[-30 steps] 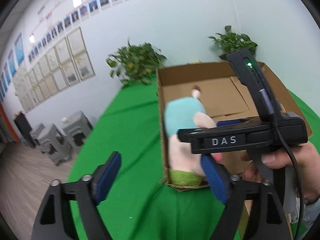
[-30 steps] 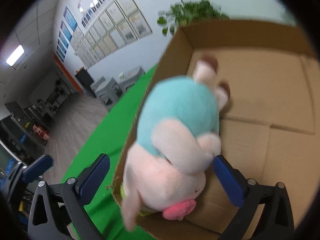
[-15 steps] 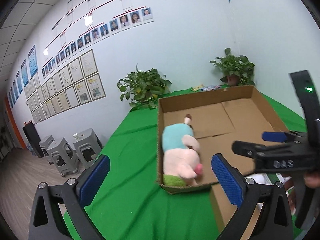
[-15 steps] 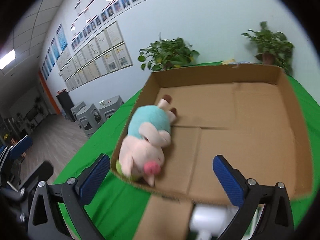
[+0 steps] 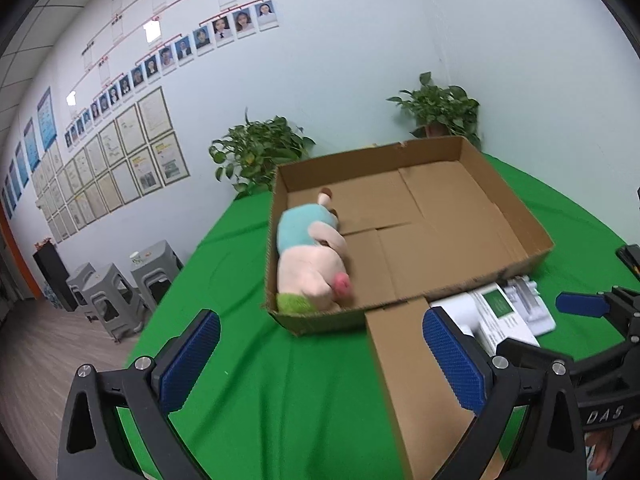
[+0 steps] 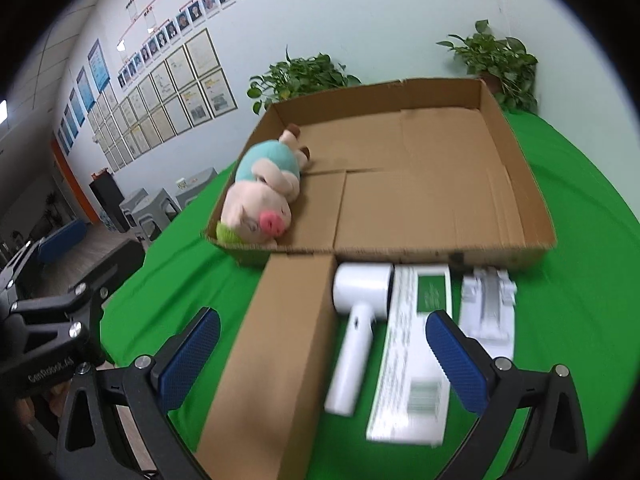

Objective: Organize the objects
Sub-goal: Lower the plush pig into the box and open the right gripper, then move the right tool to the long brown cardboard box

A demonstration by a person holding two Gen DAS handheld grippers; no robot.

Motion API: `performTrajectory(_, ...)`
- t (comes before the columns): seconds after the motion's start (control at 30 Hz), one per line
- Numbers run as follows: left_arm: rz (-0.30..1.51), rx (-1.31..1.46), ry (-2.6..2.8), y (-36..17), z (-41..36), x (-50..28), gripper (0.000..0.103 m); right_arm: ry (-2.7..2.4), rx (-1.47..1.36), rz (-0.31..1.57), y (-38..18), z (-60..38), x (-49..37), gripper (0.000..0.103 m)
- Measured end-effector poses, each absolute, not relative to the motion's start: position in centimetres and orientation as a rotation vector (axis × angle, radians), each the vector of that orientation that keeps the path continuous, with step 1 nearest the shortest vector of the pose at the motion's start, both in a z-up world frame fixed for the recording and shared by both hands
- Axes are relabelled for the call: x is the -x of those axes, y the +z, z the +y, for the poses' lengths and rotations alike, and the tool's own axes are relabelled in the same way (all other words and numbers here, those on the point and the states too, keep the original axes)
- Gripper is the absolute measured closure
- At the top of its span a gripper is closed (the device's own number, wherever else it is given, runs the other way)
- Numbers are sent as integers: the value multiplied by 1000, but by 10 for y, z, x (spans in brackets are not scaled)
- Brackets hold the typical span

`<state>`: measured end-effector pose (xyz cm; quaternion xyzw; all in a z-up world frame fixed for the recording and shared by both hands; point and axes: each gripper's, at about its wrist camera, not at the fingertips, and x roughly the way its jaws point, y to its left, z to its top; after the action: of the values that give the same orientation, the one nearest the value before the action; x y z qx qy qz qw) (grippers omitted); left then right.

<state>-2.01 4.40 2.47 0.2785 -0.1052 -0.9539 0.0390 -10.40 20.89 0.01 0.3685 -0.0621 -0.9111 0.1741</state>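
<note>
The green-covered table (image 6: 580,208) extends ahead of both grippers. The shallow cardboard box (image 6: 516,184) sits ahead of the right gripper (image 6: 332,360), with its front flap (image 6: 276,344) folded down flat between the blue pads. The plush pig (image 6: 262,192) lies on its side inside the box, against the left wall near the front left corner, ahead and left of the right gripper. The white boxed package (image 6: 416,332) lies on the cloth just inside the right pad, with the white handheld device (image 6: 356,320) to its left. Right gripper jaws: spread wide, nothing between the pads. Left gripper (image 5: 324,360) jaws: spread wide, empty, with the pig ahead.
</note>
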Motion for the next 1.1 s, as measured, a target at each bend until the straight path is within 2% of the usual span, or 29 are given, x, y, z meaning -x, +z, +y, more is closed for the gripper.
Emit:
performTrajectory(0.17, -279, -921, -2958, 20, 44, 7, 1, -2607, -1052, -139, 0, 209, 83, 1)
performTrajectory(0.63, 36, -1246, -3131, 16, 23, -11, 1, -2619, -1091, 18, -2, 192, 51, 1)
performTrajectory(1.1, 76, -1230, -3157, 7, 18, -15, 1, -2699, -1064, 267, 4, 178, 47, 1)
